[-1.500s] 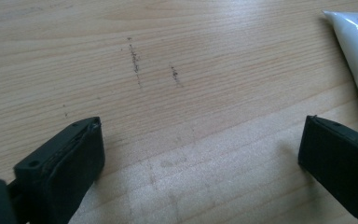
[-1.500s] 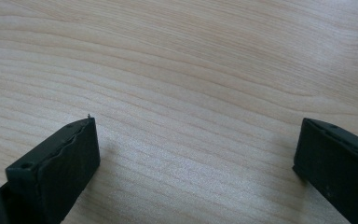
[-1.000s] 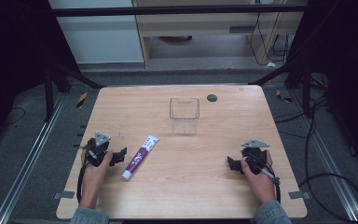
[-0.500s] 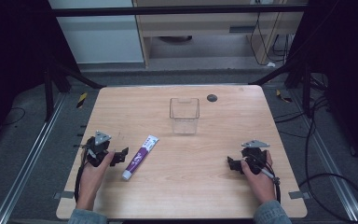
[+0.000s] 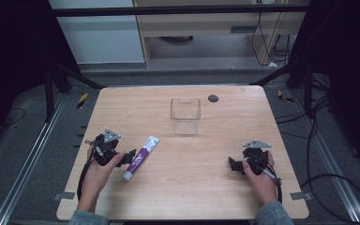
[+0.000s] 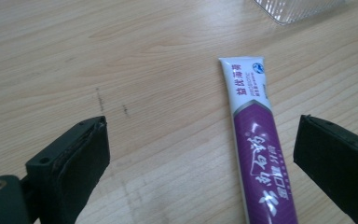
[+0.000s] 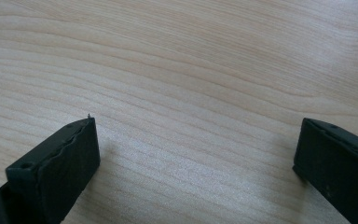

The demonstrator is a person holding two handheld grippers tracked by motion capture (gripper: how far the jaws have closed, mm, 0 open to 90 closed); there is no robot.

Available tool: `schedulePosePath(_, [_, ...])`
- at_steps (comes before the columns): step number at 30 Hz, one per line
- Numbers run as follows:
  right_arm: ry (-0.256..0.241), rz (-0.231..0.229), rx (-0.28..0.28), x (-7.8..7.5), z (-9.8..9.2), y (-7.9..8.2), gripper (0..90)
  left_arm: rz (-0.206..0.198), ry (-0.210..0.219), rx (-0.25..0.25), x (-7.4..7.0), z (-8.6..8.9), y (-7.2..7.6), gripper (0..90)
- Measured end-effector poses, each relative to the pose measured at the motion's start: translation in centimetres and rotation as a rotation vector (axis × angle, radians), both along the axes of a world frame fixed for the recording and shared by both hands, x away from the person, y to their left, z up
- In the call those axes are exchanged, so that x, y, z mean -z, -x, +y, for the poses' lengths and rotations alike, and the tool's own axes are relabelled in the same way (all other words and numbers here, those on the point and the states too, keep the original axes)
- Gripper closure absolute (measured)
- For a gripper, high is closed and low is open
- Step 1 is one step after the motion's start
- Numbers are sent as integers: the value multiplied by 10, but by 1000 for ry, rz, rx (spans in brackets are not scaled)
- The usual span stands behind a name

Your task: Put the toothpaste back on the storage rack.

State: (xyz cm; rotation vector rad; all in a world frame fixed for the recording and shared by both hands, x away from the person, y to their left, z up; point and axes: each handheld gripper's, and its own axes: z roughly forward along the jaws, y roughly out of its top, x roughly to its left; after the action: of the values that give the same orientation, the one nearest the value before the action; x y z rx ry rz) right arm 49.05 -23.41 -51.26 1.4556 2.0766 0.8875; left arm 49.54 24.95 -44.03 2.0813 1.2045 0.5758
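You are working on a table [image 5: 183, 159] of pale wood, matt in finish, with fine grain lines running across it and a few faint dark scuffs near your left gripper [image 6: 200, 154]. The gripper's jaws are showing as matt black plastic with slightly ridged inner faces; your right gripper [image 7: 196, 154] is showing the same finish. The toothpaste tube [image 6: 256, 140] is looking like smooth, slightly glossy plastic, white at its flat crimped end and purple along the body. The container [image 5: 185, 116] is appearing as clear, transparent plastic with a ribbed base.
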Motion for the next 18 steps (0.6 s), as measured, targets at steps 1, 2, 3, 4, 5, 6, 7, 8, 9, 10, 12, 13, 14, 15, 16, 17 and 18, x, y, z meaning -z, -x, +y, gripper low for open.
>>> schedulePosePath(1, [-2, 1, 0, 0, 0, 0, 4, 9, 2, 14, 0, -2, 0, 35])
schedulePosePath(2, [-1, 1, 0, 0, 0, 0, 4, 9, 2, 14, 0, -2, 0, 33])
schedulePosePath(3, [-1, 1, 0, 0, 0, 0, 4, 20, -7, 27, 0, -5, 0, 33])
schedulePosePath(4, [2, -1, -1, 0, 0, 0, 4, 42, -55, 40, 0, -10, 0, 35])
schedulePosePath(5, [2, -1, -1, 0, 0, 0, 4, 42, -55, 40, 0, -10, 0, 38])
schedulePosePath(6, [2, -2, -1, 0, 0, 0, 3, 56, -66, 44, 1, -12, -1, 38])
schedulePosePath(7, [2, -2, -2, 0, 0, 0, 3, 74, -78, 57, 1, -15, -1, 39])
schedulePosePath(8, [3, -2, -1, 0, 0, 0, 4, 78, -79, 59, 1, -16, 0, 38])
schedulePosePath(9, [2, -3, -1, 0, 0, 0, 3, 85, -84, 57, 2, -18, 0, 42])
schedulePosePath(10, [3, -3, -2, 0, 0, 0, 4, 90, -88, 56, 2, -18, 1, 42])
schedulePosePath(12, [4, -5, 1, 0, 0, -1, 4, 111, -106, 56, 5, -19, 1, 42])
schedulePosePath(13, [-1, -3, 5, 0, 1, -1, 3, 121, -118, 58, 6, -20, 1, 42])
schedulePosePath(14, [3, -3, 6, 0, 1, -2, 3, 126, -126, 64, 6, -20, 0, 42])
schedulePosePath(15, [4, -4, 4, 0, 1, -2, 3, 133, -128, 69, 5, -21, 0, 42])
schedulePosePath(16, [3, -4, 5, 0, 1, -2, 4, 138, -130, 77, 5, -22, 0, 42])
schedulePosePath(17, [3, -4, 5, 0, 1, -2, 4, 141, -132, 82, 5, -22, 0, 42])
schedulePosePath(18, [2, -4, 4, 0, 1, -2, 4, 145, -138, 90, 4, -24, -1, 48])
